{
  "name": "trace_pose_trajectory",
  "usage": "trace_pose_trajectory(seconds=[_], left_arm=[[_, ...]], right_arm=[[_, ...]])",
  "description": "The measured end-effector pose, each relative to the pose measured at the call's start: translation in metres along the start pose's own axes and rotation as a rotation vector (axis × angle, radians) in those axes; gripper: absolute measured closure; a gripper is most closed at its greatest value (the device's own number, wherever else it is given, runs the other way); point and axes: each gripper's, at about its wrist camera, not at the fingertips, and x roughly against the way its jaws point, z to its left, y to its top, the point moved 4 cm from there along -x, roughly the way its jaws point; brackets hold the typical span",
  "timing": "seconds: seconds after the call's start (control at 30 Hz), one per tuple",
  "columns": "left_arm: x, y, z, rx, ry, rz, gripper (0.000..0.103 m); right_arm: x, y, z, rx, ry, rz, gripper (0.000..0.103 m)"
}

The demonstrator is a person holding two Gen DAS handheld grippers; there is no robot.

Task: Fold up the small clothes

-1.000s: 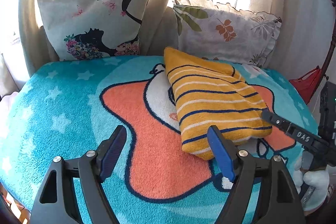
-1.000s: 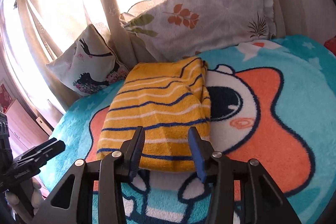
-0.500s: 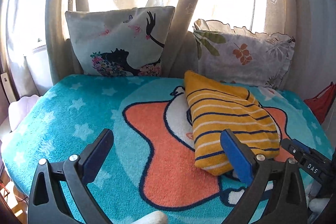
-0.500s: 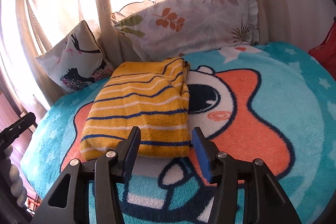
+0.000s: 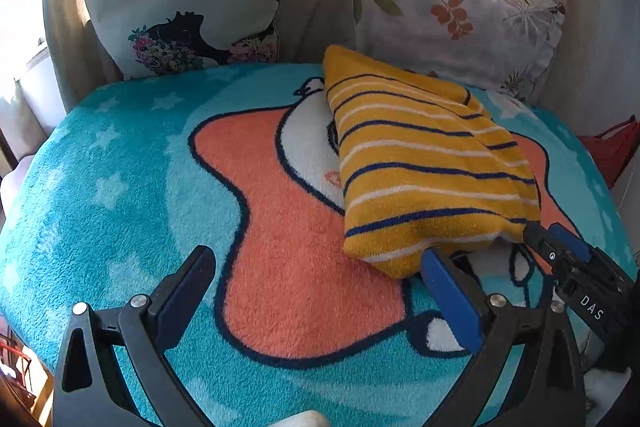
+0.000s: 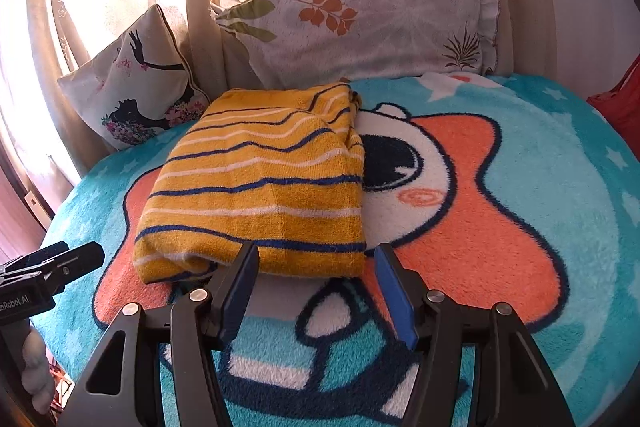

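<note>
While both tools hang with jaws spread and empty, the folded yellow terry garment (image 6: 260, 183), banded in navy and white, lies on the fluffy teal star-print blanket (image 6: 560, 227) just ahead of the right gripper (image 6: 314, 261). From the left gripper (image 5: 318, 267) it sits ahead and to the right. "DAS" marks the right tool's finger; ".nRobot.AI" shows on the left's.

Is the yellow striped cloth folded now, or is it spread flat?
Folded. The yellow striped cloth lies as a compact thick rectangle on the blanket, with doubled layers at its near edge.
</note>
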Motion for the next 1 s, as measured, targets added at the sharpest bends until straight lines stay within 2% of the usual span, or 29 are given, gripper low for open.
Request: trace_pose_trajectory(seconds=[0.23,0.53,1.0], left_arm=[[-0.011,-0.008,-0.009,-0.038,0.002,0.046,0.001],[-0.012,-0.011,-0.01,-0.038,-0.001,0.064,0.001],[-0.012,-0.02,-0.01,-0.027,-0.034,0.099,0.001]], right_arm=[[-0.007,-0.007,-0.004,-0.009,-0.018,0.037,0.036],[-0.013,-0.013,-0.003,-0.012,-0.034,0.077,0.035],[-0.007,-0.016,0.005,-0.001,-0.032,0.081,0.035]])
